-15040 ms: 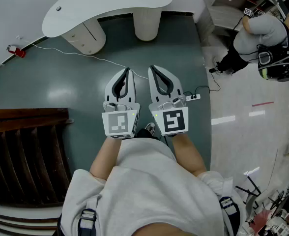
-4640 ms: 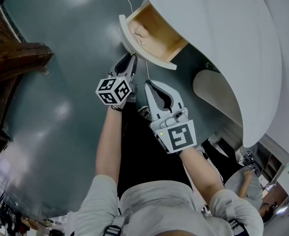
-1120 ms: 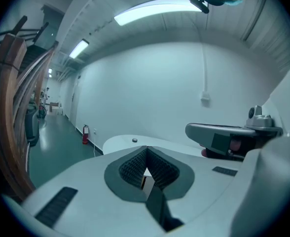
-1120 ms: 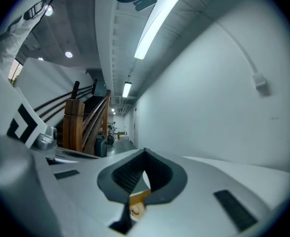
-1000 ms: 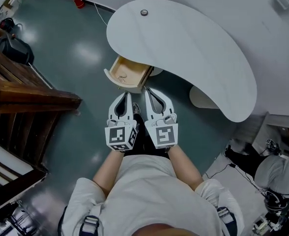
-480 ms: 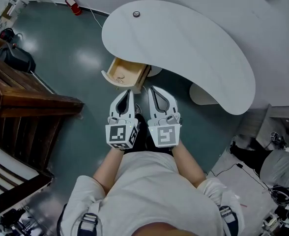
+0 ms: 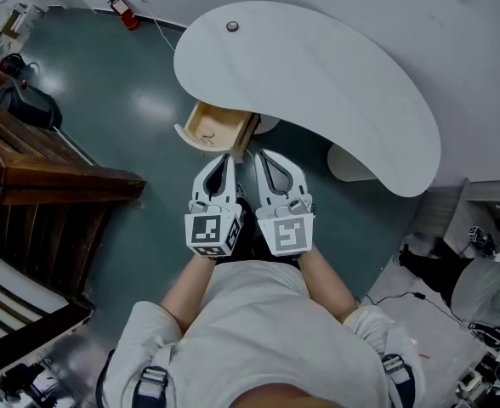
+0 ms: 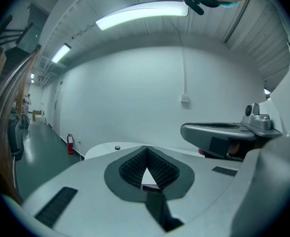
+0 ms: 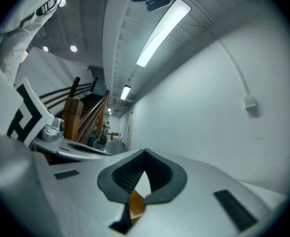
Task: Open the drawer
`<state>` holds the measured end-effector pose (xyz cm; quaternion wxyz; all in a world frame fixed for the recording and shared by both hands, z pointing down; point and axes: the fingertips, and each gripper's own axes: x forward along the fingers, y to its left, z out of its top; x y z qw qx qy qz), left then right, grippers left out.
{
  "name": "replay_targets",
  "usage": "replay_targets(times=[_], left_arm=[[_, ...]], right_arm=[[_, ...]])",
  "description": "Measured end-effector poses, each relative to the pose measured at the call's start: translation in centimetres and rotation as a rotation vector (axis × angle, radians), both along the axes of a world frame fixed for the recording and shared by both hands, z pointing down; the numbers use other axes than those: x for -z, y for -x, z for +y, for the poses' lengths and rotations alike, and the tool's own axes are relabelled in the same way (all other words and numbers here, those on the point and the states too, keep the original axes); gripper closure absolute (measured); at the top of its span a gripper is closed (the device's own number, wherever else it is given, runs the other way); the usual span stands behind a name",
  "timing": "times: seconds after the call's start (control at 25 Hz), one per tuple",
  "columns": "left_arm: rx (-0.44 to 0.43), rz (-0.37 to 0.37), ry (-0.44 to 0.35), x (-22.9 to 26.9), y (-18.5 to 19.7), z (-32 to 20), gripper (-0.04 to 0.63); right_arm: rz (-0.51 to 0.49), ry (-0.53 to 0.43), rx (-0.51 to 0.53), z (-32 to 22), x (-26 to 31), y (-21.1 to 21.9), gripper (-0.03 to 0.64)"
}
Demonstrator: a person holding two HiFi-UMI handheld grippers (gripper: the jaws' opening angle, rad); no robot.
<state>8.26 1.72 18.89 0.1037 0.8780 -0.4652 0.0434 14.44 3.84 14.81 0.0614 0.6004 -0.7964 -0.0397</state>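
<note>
The dark green floor fills most of the head view. Over it stands the white, kidney-shaped tabletop, and a brown wooden staircase runs along the left edge.

The drawer stands pulled out from under the tabletop's left end, its pale wooden inside open to the head view. It lies just beyond the tips of my 2 tools and touches neither.

I hold the tools side by side, close together. My left tool is clenched: in the left gripper view its tips meet, with nothing between the ribbed pads. My right tool is clenched as well, its tips together and nothing gripped.

Only the head view shows the drawer. The left gripper view looks over the tabletop's far edge to a white wall, with my right tool at the side. The right gripper view shows the staircase and a corridor instead. A brown sliver shows under its pads; I cannot tell what it is.

A red fire extinguisher stands by the wall.
</note>
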Motion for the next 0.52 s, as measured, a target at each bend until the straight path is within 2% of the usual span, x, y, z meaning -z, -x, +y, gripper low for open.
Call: replay_targets(times=[0.32, 0.52], left_arm=[[0.030, -0.013, -0.003, 0.3, 1.3, 0.1, 0.589], [0.001, 0.014, 0.010, -0.2, -0.1, 0.8, 0.589]], right_arm=[[-0.028, -0.013, 0.033, -0.2, 0.4, 1.3, 0.604], [-0.044, -0.006, 0.013, 0.6, 0.0, 0.4, 0.603]])
